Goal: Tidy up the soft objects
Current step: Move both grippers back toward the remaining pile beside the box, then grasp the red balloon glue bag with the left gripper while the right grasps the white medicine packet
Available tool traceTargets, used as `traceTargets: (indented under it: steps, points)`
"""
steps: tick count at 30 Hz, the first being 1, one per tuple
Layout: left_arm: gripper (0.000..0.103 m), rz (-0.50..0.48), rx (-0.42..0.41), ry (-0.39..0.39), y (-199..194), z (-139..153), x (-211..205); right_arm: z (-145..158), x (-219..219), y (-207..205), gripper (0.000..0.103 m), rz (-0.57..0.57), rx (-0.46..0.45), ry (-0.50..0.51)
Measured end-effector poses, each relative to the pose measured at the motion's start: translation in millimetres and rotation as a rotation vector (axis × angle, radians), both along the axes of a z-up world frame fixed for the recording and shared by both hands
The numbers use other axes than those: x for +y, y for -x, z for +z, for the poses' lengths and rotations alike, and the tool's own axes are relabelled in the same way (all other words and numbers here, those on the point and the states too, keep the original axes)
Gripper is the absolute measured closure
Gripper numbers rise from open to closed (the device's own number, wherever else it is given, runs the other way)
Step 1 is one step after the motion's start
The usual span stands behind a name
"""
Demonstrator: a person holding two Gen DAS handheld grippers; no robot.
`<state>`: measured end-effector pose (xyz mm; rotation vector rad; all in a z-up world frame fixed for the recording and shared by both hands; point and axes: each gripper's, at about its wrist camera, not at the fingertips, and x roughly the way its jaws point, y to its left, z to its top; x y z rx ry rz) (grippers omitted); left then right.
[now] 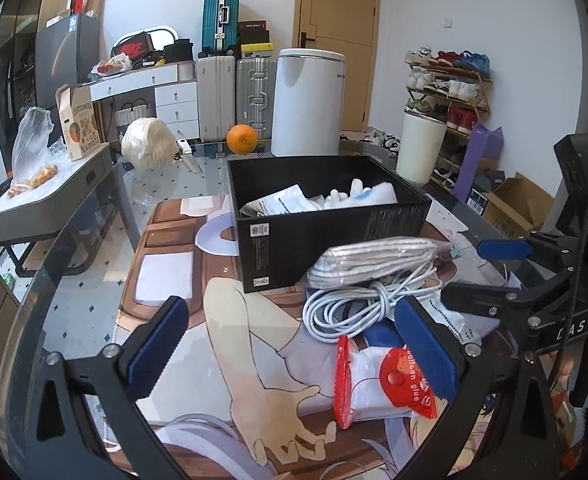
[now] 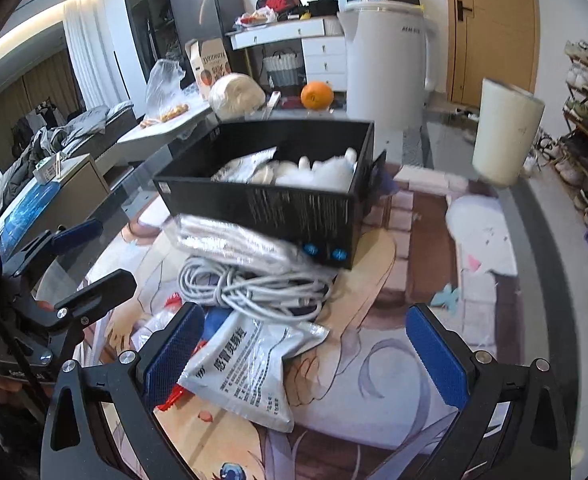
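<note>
An open black box [image 1: 333, 224] stands mid-table on the printed mat, holding white packets and a white fluffy item [image 1: 357, 194]. In front of it lie a plastic-wrapped grey striped bundle [image 1: 373, 258], a coiled white cable [image 1: 353, 306], a red and white balloon glue packet [image 1: 377, 380] and a silver sachet [image 2: 246, 364]. My left gripper [image 1: 292, 348] is open above the mat, its right finger over the glue packet. My right gripper [image 2: 305, 352] is open around the silver sachet, which lies by its left finger. Each gripper also shows in the other's view, right gripper [image 1: 465, 274] and left gripper [image 2: 114, 252].
At the table's far edge sit an orange [image 1: 242, 140], a pale round head of cabbage [image 1: 148, 144] and a knife [image 1: 188, 156]. A white cylinder [image 2: 505, 132] stands at the right edge. Behind are a white bin [image 1: 309, 100], suitcases, a shoe rack and a side table [image 1: 46, 200].
</note>
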<state>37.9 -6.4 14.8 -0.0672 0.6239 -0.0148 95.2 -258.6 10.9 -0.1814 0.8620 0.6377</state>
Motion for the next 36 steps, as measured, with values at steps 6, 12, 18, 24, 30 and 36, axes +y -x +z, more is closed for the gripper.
traceTargets:
  steps: [6,12,18,24,30,36]
  points:
    - [0.000,-0.013,0.017,-0.007,-2,-10,-5,-13,4,-3,0.001,0.002,0.040,0.024]
    - [0.000,-0.035,0.032,0.007,-1,-14,-4,-24,9,-4,0.001,0.001,0.076,0.037]
    - [0.000,-0.063,0.032,0.016,1,-16,-5,-29,18,0,0.001,0.016,0.075,0.080]
    - [0.000,-0.092,0.036,0.033,1,-17,-6,-35,16,2,0.001,0.036,0.072,0.131]
    - [0.000,-0.118,0.050,0.066,-2,-17,-3,-37,14,7,0.001,0.074,0.065,0.162]
    - [0.000,-0.141,0.065,0.065,-2,-20,-6,-39,5,16,0.001,0.104,0.053,0.182]
